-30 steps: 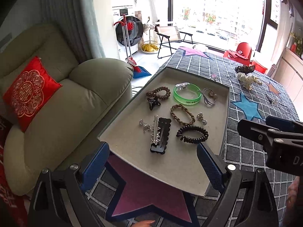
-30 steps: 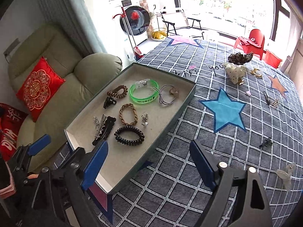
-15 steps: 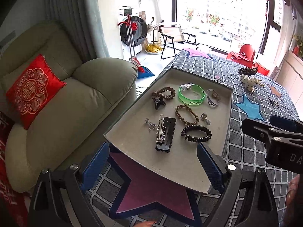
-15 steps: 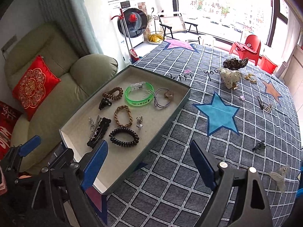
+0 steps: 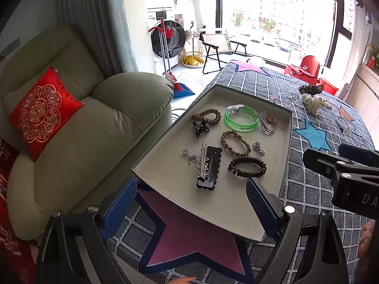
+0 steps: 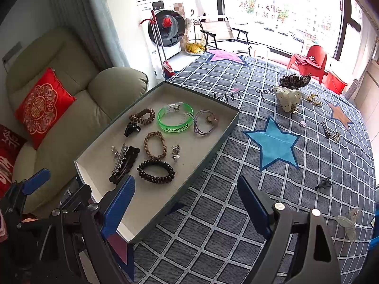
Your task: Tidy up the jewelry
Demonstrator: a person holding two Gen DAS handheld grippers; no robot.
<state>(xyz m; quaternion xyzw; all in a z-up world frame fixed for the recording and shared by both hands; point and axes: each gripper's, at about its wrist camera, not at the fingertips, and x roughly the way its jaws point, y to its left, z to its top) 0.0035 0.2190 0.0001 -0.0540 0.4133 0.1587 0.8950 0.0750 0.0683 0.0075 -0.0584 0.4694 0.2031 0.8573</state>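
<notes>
A shallow grey tray [image 5: 165,179] [image 6: 99,172] lies on the checked tablecloth and holds a green bangle [image 5: 241,120] [image 6: 175,120], a black coil hair tie [image 5: 247,166] [image 6: 156,171], a braided tie [image 6: 155,144], a black hair clip [image 5: 209,168] and other small pieces. My left gripper [image 5: 190,207] is open and empty at the tray's near edge. My right gripper [image 6: 187,207] is open and empty over the tray's right rim. Loose pieces lie on the cloth: a leopard scrunchie [image 6: 295,80], a white spotted scrunchie [image 6: 289,97], a black clip [image 6: 323,184], a clear clip [image 6: 348,222].
A green armchair [image 5: 78,137] with a red cushion [image 5: 42,113] stands left of the table. The table's near edge is under my grippers. A red chair [image 6: 308,65] and a folding chair [image 6: 222,34] stand beyond the far end.
Both grippers have drawn back and up a little, so the tray looks smaller and farther. Both stay open and empty. Nothing in the tray moved.
</notes>
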